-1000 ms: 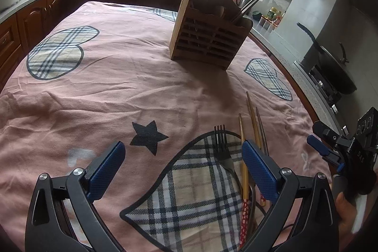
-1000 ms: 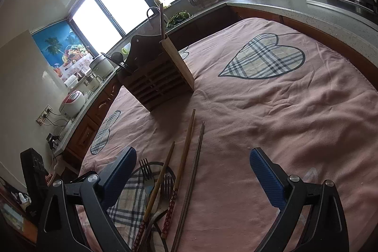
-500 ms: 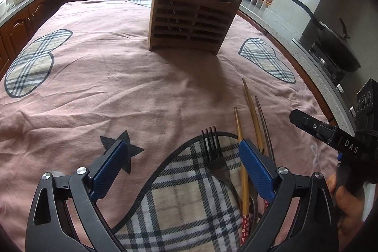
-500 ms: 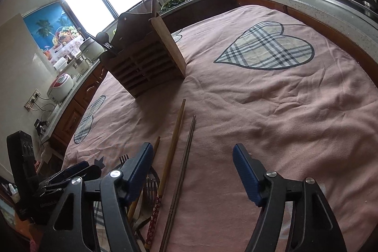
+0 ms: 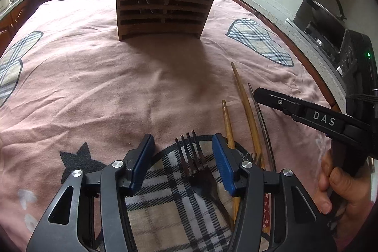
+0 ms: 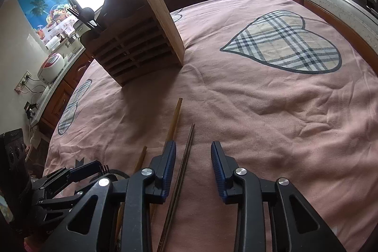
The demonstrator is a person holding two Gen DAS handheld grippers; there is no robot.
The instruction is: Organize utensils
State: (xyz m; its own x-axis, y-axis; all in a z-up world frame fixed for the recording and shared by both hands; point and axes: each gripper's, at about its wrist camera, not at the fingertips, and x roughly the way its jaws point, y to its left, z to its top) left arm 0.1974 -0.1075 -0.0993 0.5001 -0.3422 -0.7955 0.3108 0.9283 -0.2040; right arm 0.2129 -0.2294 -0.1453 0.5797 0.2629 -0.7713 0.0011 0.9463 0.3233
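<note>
A dark metal fork (image 5: pixel 192 158) lies on the pink cloth, tines pointing away, between the blue pads of my left gripper (image 5: pixel 183 157), which is partly open around it without touching. Right of it lie wooden chopsticks (image 5: pixel 245 105), a second fork (image 5: pixel 256 158) and a dark metal chopstick (image 5: pixel 261 117). My right gripper (image 6: pixel 193 164) is partly open, low over the dark chopstick (image 6: pixel 185 160), which runs between its fingers; a wooden chopstick (image 6: pixel 174 119) lies just left. The slatted wooden utensil holder (image 5: pixel 165 1) stands upright behind, with utensils in it; it also shows in the right wrist view (image 6: pixel 139 44).
The table is covered by a pink cloth (image 5: pixel 94 86) with plaid heart patches (image 6: pixel 288 44). Kitchen counters ring the table: a wok on a stove (image 5: pixel 323 13) at right, a rice cooker (image 6: pixel 50 66) at left. The right gripper (image 5: pixel 307 115) shows beside the left one.
Both grippers have moved forward and down toward the cloth and have narrowed. The left one now straddles the fork; the right one now straddles the dark chopstick.
</note>
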